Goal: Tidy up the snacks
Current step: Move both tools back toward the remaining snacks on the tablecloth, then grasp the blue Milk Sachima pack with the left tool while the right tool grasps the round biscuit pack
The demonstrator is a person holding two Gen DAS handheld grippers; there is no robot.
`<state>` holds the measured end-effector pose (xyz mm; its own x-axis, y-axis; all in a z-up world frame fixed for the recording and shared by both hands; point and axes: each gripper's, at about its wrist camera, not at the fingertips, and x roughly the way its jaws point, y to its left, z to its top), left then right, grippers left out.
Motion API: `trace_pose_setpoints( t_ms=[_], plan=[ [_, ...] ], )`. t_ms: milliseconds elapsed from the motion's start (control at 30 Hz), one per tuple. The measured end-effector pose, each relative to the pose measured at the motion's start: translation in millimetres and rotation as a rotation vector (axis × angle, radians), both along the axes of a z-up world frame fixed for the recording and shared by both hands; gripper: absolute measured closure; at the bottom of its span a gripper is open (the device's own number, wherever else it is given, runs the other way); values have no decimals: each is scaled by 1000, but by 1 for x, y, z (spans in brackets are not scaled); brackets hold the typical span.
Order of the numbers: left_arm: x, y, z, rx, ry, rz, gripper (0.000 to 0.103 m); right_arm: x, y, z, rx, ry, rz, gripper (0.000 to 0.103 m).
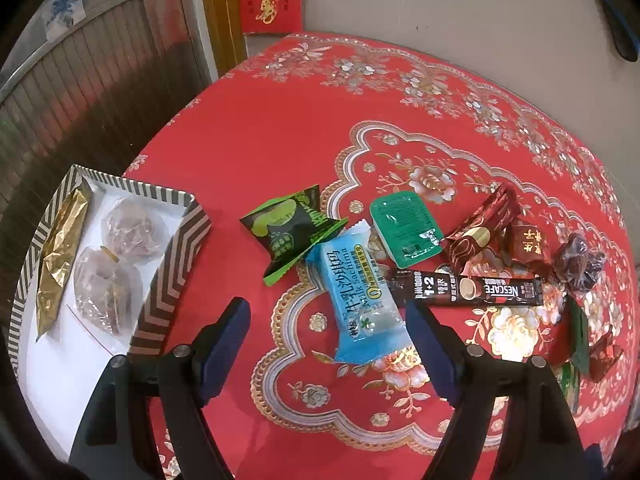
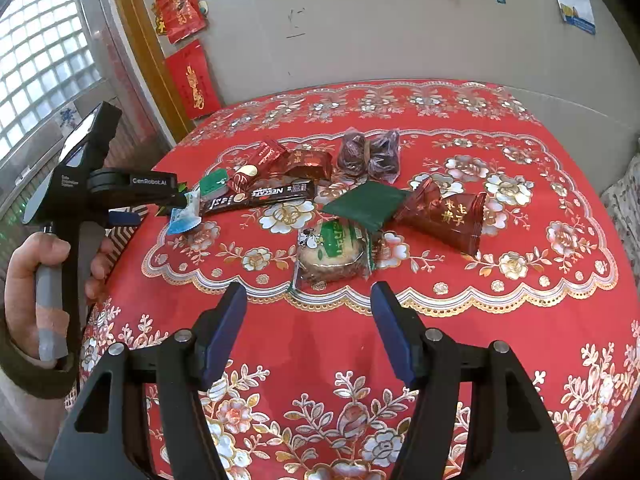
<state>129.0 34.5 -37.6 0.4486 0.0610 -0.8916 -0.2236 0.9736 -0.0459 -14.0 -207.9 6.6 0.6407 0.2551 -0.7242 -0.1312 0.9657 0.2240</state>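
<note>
Blue sachima packet [image 1: 360, 296] lies flat, seemingly sealed, between open left tongs [image 1: 328, 316].

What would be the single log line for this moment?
left gripper: open, over blue snack pack | right gripper: open, near cookie pack | tray: three packs inside

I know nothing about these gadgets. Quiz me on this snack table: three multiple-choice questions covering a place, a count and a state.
1. Where is the gold packet?
A. inside the striped tray
B. on the red tablecloth
C. under the coffee stick

2. How many clear pouches lie in the tray?
A. one
B. two
C. four

3. How are the left gripper's jaws?
A. shut on the blue Sachima pack
B. shut, empty
C. open

Answers:
1 A, it lies along the tray's left wall.
2 B, two sit beside the gold packet.
3 C, the jaws stand apart either side of the blue pack.
</note>
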Motion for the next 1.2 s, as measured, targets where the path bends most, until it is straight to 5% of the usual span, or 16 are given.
trace_pose_setpoints(
  t_ms=[800,933,1200],
  plan=[
    [25,1,-22,-74,53,25,25,4,-7,-5,5,18,-29,39],
    [22,0,-25,-35,64,-12,70,4,-9,-4,0,5,-31,39],
    [6,8,-18,-27,37,-47,71,6,-3,-4,-20,6,-22,39]
  ],
)
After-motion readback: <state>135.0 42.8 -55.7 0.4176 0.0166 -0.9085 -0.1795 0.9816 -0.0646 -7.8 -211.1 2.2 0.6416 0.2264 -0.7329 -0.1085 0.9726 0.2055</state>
